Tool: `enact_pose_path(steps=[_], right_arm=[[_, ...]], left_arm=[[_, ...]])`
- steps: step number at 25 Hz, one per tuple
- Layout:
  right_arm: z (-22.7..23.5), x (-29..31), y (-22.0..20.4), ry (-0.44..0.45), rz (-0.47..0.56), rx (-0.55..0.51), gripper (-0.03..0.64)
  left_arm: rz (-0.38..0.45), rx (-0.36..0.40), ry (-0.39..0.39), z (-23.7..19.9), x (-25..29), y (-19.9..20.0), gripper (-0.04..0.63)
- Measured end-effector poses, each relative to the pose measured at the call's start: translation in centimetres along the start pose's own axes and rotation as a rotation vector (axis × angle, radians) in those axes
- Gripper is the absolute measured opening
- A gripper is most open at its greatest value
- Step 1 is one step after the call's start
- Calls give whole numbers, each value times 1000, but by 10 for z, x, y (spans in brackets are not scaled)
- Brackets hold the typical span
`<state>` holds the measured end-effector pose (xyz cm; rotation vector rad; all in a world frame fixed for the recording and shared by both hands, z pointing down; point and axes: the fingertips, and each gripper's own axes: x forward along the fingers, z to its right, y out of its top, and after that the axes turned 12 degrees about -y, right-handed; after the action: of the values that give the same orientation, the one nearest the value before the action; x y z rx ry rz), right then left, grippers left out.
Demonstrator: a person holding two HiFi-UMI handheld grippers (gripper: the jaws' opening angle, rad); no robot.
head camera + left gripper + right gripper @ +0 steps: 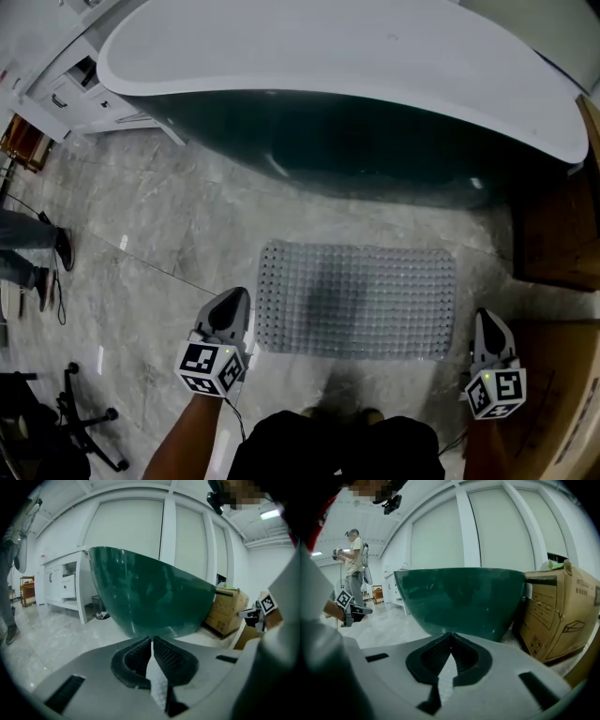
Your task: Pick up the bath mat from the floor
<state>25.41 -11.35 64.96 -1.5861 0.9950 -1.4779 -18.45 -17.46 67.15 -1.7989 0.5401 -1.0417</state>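
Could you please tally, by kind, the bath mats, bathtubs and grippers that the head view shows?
Bath mat: 1
Bathtub: 1
Grippers: 2 (left gripper, right gripper)
Total: 4

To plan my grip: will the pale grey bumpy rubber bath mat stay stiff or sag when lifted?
The pale grey bumpy rubber bath mat lies thin and flat, so it will probably sag and feel light. Its bumps may be suction cups gripping the glossy stone floor.
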Motion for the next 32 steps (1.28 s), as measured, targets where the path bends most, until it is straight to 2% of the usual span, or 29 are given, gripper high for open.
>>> enact_pose_path(steps=[10,18,26,32], right_arm=[[20,55,-97,-33,-72,-20,6],[27,98,-160,-50,-113,-26,67],[39,116,-241,-54,-232,-15,163],[51,140,-285,-55,-341,0,252]], left_arm=[[-75,-48,30,-33,45,-95,17],[-125,-95,65,-62,70,-159,21],[-221,-148,36,-77,86,-225,165],[-329,-215,67,-95,98,-269,222]])
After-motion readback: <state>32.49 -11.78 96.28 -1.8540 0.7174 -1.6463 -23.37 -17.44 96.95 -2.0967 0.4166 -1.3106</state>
